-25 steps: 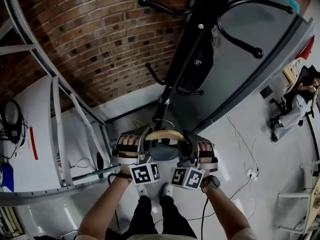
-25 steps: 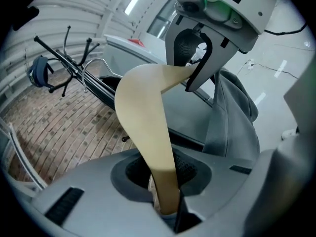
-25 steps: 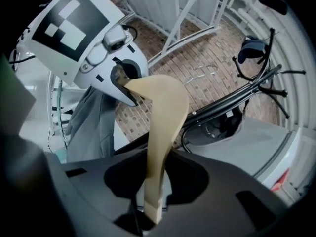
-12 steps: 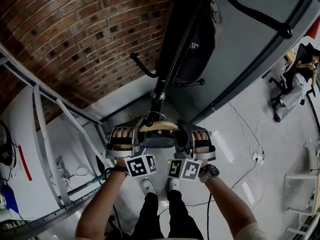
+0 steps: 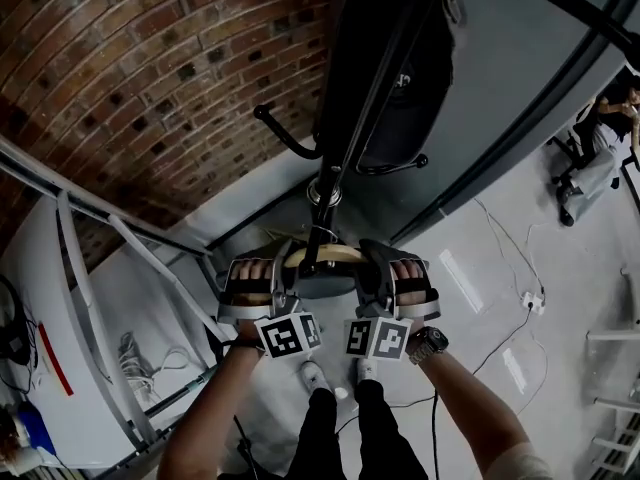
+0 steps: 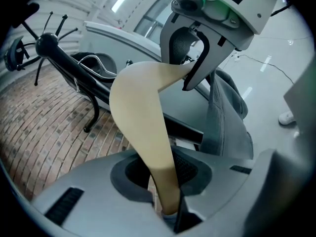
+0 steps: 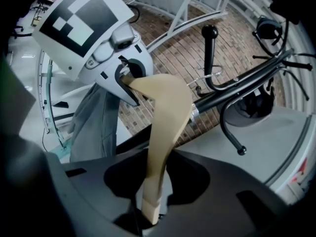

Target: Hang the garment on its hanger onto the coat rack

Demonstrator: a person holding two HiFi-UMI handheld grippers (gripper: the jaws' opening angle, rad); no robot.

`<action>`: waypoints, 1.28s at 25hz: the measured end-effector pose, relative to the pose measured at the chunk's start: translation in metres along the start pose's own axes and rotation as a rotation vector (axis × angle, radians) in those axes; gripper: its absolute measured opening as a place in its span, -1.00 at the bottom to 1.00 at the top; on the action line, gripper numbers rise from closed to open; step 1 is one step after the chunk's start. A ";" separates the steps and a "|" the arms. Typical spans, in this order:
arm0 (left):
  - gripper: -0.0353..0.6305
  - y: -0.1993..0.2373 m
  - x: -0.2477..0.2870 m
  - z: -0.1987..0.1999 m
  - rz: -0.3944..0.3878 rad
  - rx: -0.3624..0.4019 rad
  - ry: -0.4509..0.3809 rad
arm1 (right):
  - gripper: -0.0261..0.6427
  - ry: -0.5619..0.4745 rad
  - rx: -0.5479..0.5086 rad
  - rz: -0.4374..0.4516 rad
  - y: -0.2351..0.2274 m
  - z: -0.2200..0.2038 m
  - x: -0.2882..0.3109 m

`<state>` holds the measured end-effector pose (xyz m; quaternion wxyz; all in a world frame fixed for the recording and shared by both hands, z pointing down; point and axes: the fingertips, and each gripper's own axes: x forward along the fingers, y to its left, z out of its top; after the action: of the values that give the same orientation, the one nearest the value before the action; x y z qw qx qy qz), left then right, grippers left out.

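We note left gripper and right gripper clamped on ends of pale curved wooden hanger, grey fabric garment between them, black metal coat rack close ahead, red brick wall beyond.

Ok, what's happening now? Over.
Both shut on hanger: left gripper, right gripper. Under it, garment. Close ahead, rack; can't tell if hung.
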<state>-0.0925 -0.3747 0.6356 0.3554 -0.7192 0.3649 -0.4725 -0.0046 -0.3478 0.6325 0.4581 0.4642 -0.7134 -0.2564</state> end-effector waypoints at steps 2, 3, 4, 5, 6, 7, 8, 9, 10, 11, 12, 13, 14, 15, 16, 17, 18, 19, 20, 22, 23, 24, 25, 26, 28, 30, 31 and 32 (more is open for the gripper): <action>-0.66 -0.003 0.005 -0.004 -0.005 0.005 0.003 | -0.61 0.005 0.005 0.004 0.004 -0.002 0.006; -0.66 -0.004 0.008 -0.005 -0.006 0.005 0.007 | -0.61 0.008 0.005 0.004 0.005 -0.002 0.008; -0.66 -0.004 0.010 -0.006 -0.003 0.003 0.012 | -0.61 0.011 0.001 0.002 0.005 -0.002 0.010; -0.66 -0.004 0.013 -0.007 0.002 0.001 0.017 | -0.61 0.014 -0.006 0.000 0.005 -0.003 0.011; -0.66 -0.003 0.016 -0.008 0.008 0.001 0.022 | -0.61 0.017 -0.012 -0.002 0.005 -0.003 0.012; -0.66 -0.002 0.018 -0.009 0.015 0.003 0.026 | -0.61 0.019 -0.017 -0.002 0.005 -0.002 0.014; -0.66 -0.001 0.020 -0.010 0.021 0.007 0.031 | -0.61 0.021 -0.021 0.000 0.005 -0.002 0.015; -0.66 -0.001 0.022 -0.012 0.025 0.012 0.036 | -0.61 0.022 -0.026 0.001 0.005 -0.001 0.017; -0.66 0.000 0.023 -0.012 0.030 0.018 0.040 | -0.61 0.026 -0.031 -0.001 0.005 -0.001 0.019; -0.66 0.001 0.025 -0.013 0.034 0.025 0.043 | -0.61 0.032 -0.036 -0.005 0.005 -0.002 0.020; -0.66 0.001 0.026 -0.013 0.038 0.033 0.046 | -0.61 0.040 -0.040 -0.010 0.004 -0.002 0.022; -0.66 0.001 0.027 -0.014 0.041 0.038 0.050 | -0.61 0.049 -0.042 -0.012 0.004 -0.003 0.023; -0.66 0.001 0.028 -0.015 0.040 0.043 0.055 | -0.61 0.056 -0.042 -0.010 0.004 -0.003 0.025; -0.66 0.001 0.030 -0.016 0.033 0.048 0.058 | -0.61 0.062 -0.040 -0.003 0.004 -0.003 0.027; -0.66 0.000 0.031 -0.016 0.018 0.054 0.057 | -0.61 0.067 -0.037 0.012 0.004 -0.003 0.028; -0.66 -0.002 0.031 -0.015 -0.003 0.059 0.052 | -0.59 0.070 -0.035 0.034 0.006 -0.004 0.028; -0.64 -0.004 0.032 -0.015 -0.026 0.064 0.048 | -0.47 0.072 -0.032 0.061 0.008 -0.004 0.029; -0.55 -0.006 0.032 -0.016 -0.049 0.071 0.050 | -0.24 0.073 -0.031 0.084 0.011 -0.004 0.030; -0.49 -0.009 0.031 -0.019 -0.067 0.080 0.059 | -0.16 0.072 -0.031 0.097 0.013 -0.003 0.030; -0.42 -0.008 0.025 -0.022 -0.074 0.095 0.073 | -0.16 0.058 -0.029 0.094 0.014 0.001 0.029; -0.41 -0.003 0.022 -0.021 -0.057 0.093 0.070 | -0.16 0.045 -0.020 0.091 0.013 0.002 0.026; -0.38 0.002 0.019 -0.019 -0.036 0.078 0.067 | -0.16 0.027 -0.002 0.089 0.012 0.003 0.023; -0.35 0.007 0.016 -0.018 -0.014 0.053 0.065 | -0.16 0.003 0.029 0.087 0.009 0.006 0.019; -0.25 0.012 0.011 -0.018 0.010 0.021 0.062 | -0.16 -0.023 0.071 0.084 0.005 0.008 0.014; -0.09 0.014 -0.002 -0.017 0.058 -0.030 0.048 | -0.16 -0.070 0.169 0.080 -0.002 0.015 -0.002; -0.06 0.011 -0.017 -0.015 0.108 -0.033 0.024 | -0.16 -0.099 0.225 0.072 -0.006 0.019 -0.020; -0.06 0.009 -0.022 -0.014 0.129 -0.024 0.011 | -0.16 -0.110 0.241 0.066 -0.007 0.020 -0.029; -0.06 0.008 -0.026 -0.013 0.145 -0.019 0.001 | -0.17 -0.118 0.257 0.065 -0.006 0.021 -0.037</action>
<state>-0.1134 -0.3579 0.6214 0.3817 -0.6940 0.4206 -0.4425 -0.0155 -0.3185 0.6026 0.3601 0.4798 -0.7807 -0.1752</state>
